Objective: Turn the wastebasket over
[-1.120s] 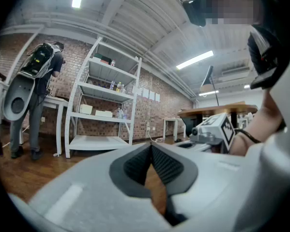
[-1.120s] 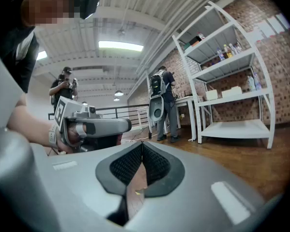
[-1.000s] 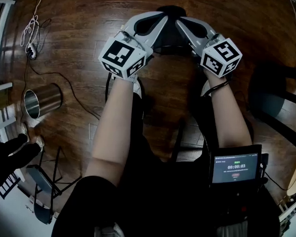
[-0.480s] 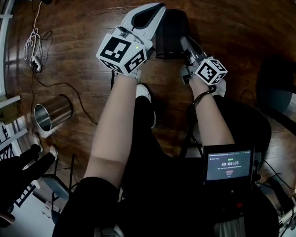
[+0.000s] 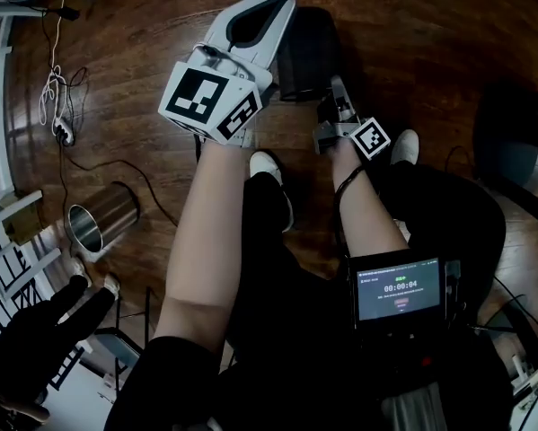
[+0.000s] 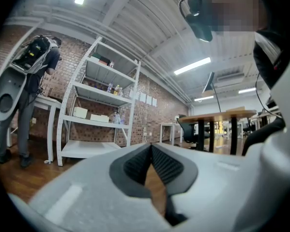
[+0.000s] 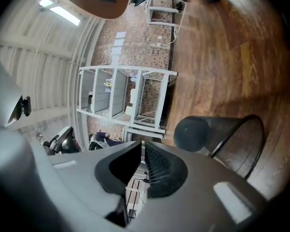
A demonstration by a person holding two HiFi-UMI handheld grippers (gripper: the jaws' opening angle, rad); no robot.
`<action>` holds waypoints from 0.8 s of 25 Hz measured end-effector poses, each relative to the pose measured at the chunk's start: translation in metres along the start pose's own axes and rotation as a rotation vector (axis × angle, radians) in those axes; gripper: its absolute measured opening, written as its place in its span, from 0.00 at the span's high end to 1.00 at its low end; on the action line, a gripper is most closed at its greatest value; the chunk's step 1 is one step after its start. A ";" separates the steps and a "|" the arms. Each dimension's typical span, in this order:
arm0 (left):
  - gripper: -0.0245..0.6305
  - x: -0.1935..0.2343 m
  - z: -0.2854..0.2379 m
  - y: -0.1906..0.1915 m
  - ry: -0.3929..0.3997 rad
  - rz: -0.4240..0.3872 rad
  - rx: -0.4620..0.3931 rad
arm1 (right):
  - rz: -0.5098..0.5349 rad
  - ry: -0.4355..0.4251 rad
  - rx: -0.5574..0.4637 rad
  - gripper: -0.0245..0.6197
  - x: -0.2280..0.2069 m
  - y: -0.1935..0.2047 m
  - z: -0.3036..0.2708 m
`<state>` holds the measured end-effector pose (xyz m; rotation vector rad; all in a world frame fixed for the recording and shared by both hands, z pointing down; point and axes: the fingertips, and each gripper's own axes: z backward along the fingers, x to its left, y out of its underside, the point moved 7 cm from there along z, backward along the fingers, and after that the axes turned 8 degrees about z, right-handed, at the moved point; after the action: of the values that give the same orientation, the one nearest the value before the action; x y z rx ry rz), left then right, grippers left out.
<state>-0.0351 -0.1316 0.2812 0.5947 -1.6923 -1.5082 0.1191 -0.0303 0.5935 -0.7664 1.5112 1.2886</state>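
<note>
**Now: wastebasket [image 5: 306, 48] stands mouth-down on the floor [image 5: 412, 34]**

I see its closed end facing up. My left tool [image 5: 285, 3] sits beside it, jaws together on nothing. My right tool [image 5: 336, 83], lower and just beside it, is closed to a slit, empty.

We are seeing the head view dim, the wooden floor [image 5: 412, 25] carrying a soft sheen near the top. Ceiling strip lights [image 6: 192, 65] are glaring in the left gripper view. Both gripper views are bending hard and darkening at their rims. The wastebasket [image 7: 227, 134] is seemingly casting a faint shadow on the boards.
</note>
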 end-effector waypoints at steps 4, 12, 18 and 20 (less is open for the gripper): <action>0.96 -0.001 0.003 -0.010 -0.010 0.013 -0.020 | -0.071 0.067 -0.011 0.87 -0.020 0.017 0.018; 0.96 -0.007 0.002 -0.021 -0.014 0.004 -0.049 | -0.154 0.175 -0.019 0.76 -0.056 0.034 0.043; 0.96 -0.004 0.001 -0.027 -0.009 0.013 -0.065 | -0.162 0.199 -0.012 0.72 -0.071 0.036 0.023; 0.96 -0.004 0.001 -0.028 -0.010 0.020 -0.072 | -0.158 0.202 -0.011 0.72 -0.075 0.035 0.016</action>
<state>-0.0379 -0.1328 0.2525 0.5317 -1.6398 -1.5536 0.1166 -0.0154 0.6769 -1.0276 1.5689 1.1288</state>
